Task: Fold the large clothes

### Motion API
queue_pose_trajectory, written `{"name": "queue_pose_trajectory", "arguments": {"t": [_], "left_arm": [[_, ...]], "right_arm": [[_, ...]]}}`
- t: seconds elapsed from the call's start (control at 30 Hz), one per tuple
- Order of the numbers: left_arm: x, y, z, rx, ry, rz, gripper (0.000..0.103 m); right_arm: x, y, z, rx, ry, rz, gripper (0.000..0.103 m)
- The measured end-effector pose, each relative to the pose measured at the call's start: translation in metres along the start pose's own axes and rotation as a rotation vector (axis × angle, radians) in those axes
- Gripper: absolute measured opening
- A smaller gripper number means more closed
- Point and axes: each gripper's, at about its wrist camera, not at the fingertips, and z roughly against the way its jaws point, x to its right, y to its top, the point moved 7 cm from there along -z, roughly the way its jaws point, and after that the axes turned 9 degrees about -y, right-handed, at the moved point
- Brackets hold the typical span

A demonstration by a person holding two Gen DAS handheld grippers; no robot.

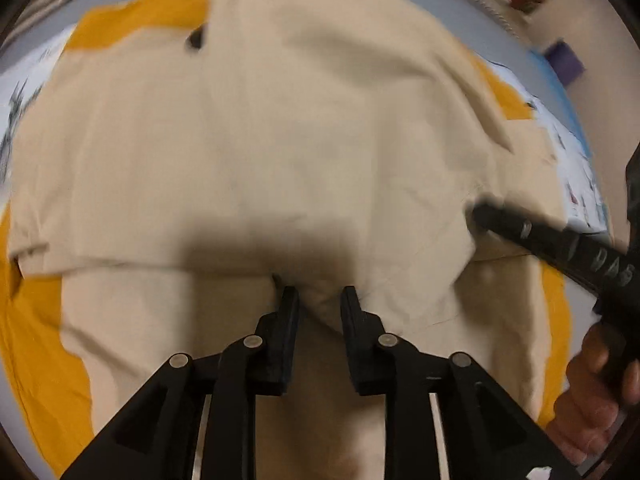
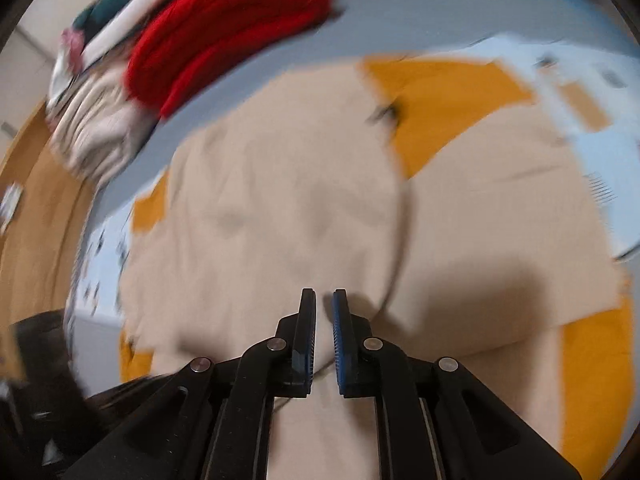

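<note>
Nearest the left wrist camera, the left gripper (image 1: 319,300) has its two black fingers spread, with a raised pucker of the beige garment (image 1: 280,140) standing in the gap between them. The fingers do not look pressed onto that pucker, so the likeliest reading is that the tool is straddling a fold line, either about to pinch it or holding the cloth down so the layers do not slide. A folded edge runs across the garment just beyond the fingertips, with a shadow over it.

Over toward the right side of that view, the right gripper (image 1: 480,216) reaches in low from the near right edge of the bed, held by the person's hand (image 1: 600,392), its tip touching the cloth near a seam. In the right wrist view its fingers (image 2: 308,320) stand slightly parted with a narrow gap, and the cloth seen through that gap lies beneath rather than between them; it appears to grip nothing. Placed so, it probably pins or smooths the outer part while the left tool works the middle.

The garment lies spread flat across the middle of the bed, on an orange cloth (image 1: 36,340) that shows around its edges, over a pale printed bedsheet (image 2: 580,92). A small dark mark (image 1: 195,40) sits near its far edge.

Beyond, at the bed's far left corner in the right wrist view, a red garment (image 2: 224,32) and a striped pale pile (image 2: 96,136) are stacked, probably clothes waiting or finished. Motion blur hides finer detail.
</note>
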Motion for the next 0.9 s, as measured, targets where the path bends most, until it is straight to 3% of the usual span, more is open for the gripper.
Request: {"name": "queue_pose_trajectory", "arguments": {"t": [0.07, 0.17, 0.27, 0.33, 0.37, 0.43, 0.6, 0.7, 0.9], "left_arm": [[-0.001, 0.002, 0.009, 0.018, -0.010, 0.018, 0.022], [0.005, 0.010, 0.027, 0.099, 0.003, -0.030, 0.022], [0.008, 0.000, 0.014, 0.040, -0.005, -0.036, 0.028], [0.001, -0.007, 0.007, -0.002, 0.036, -0.026, 0.030], [-0.001, -0.008, 0.012, 0.014, 0.046, -0.018, 0.030], [0.001, -0.006, 0.027, 0.058, 0.061, -0.024, 0.029], [0.021, -0.006, 0.085, 0.252, 0.106, -0.112, 0.028], [0.035, -0.011, 0.110, 0.327, 0.141, -0.171, 0.028], [0.041, -0.039, 0.157, 0.404, 0.146, -0.217, 0.028]], "right_arm": [[0.011, -0.009, -0.015, -0.068, -0.039, -0.044, 0.010], [0.011, -0.003, -0.006, -0.031, -0.046, -0.025, 0.010], [0.010, -0.002, -0.003, -0.015, -0.085, 0.016, 0.011], [0.016, -0.004, 0.000, -0.022, -0.091, -0.009, 0.011], [0.018, -0.003, 0.007, -0.009, -0.101, -0.012, 0.011], [0.019, 0.003, 0.021, 0.047, -0.126, 0.025, 0.011], [0.008, 0.020, 0.092, 0.291, -0.157, 0.134, 0.011], [0.002, 0.023, 0.135, 0.436, -0.180, 0.173, 0.011], [-0.012, -0.011, 0.196, 0.623, -0.218, 0.308, 0.011]]}}
